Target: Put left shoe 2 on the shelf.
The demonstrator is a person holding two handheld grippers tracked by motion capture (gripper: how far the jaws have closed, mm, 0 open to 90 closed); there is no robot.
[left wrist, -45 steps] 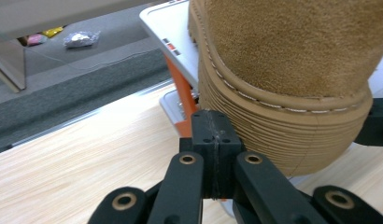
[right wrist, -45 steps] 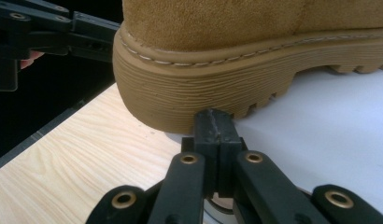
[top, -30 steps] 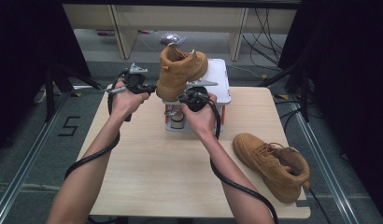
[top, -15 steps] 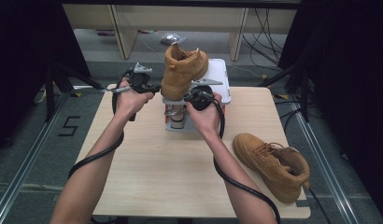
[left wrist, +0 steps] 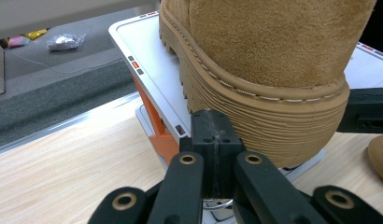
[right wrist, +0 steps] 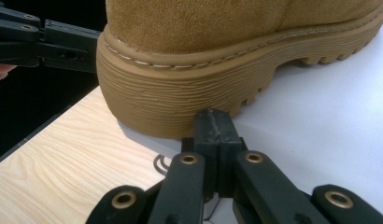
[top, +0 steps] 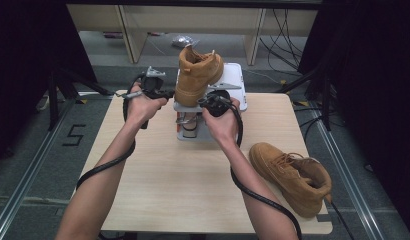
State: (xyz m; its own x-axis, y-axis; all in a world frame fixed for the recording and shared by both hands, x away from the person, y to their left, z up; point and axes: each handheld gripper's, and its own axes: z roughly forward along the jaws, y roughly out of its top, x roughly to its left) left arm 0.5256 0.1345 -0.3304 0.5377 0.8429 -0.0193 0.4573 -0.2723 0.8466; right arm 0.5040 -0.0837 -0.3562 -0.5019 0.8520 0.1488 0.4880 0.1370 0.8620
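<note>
Your tan boot [top: 197, 75] sits on the white tray [top: 236, 82] of a raised stand at the far middle of the counter [top: 168, 175], its long axis running near to far: the rounded toe faces you, the open ankle end rises at the far side. It is rough suede with pale stitching and a ribbed, lugged sole. Your left hand-held gripper [left wrist: 213, 128] and right hand-held gripper [right wrist: 215, 126] both have their jaws fully closed on nothing, tips just beside the toe's sole. The boot's laces are hidden. A second boot [top: 293, 175] lies near right
</note>
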